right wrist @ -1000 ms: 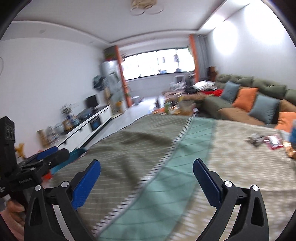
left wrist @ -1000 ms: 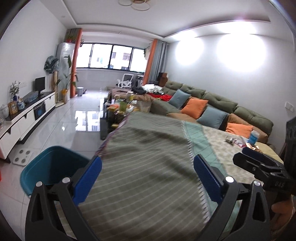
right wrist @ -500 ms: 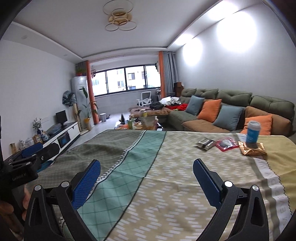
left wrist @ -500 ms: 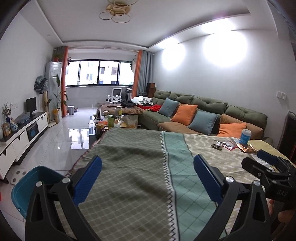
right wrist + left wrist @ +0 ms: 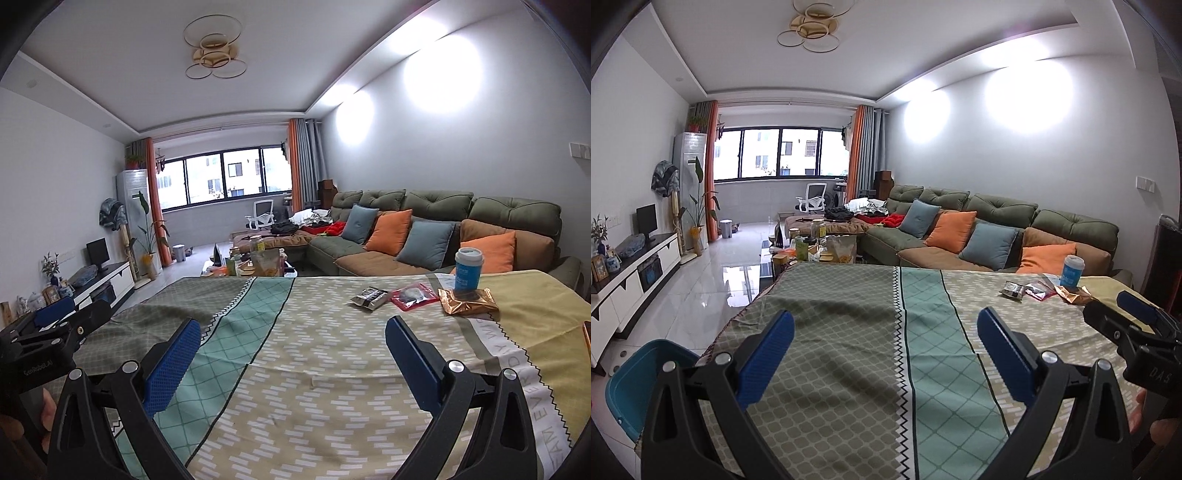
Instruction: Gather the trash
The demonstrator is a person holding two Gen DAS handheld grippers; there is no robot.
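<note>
Trash lies at the far right of the table on a patterned cloth [image 5: 314,354]: a dark silver wrapper [image 5: 368,297], a red packet [image 5: 413,296], a gold foil bag [image 5: 468,305] and a blue paper cup [image 5: 468,268] standing behind it. The left wrist view shows the same wrapper [image 5: 1013,288], red packet [image 5: 1039,290], gold bag [image 5: 1075,294] and cup [image 5: 1072,270]. A teal bin [image 5: 629,384] sits on the floor by the table's left corner. My left gripper [image 5: 885,356] and right gripper [image 5: 293,365] both hover open and empty over the near cloth, well short of the trash.
A green sofa [image 5: 436,236] with orange and blue cushions runs behind the table. A cluttered coffee table [image 5: 812,251] stands beyond the far edge. A white TV cabinet [image 5: 631,280] lines the left wall, with glossy tiled floor [image 5: 713,273] between.
Both cameras have swung right and levelled. The trash pile has come into fuller view and the teal bin has slid toward the lower left. Both grippers stay open.
</note>
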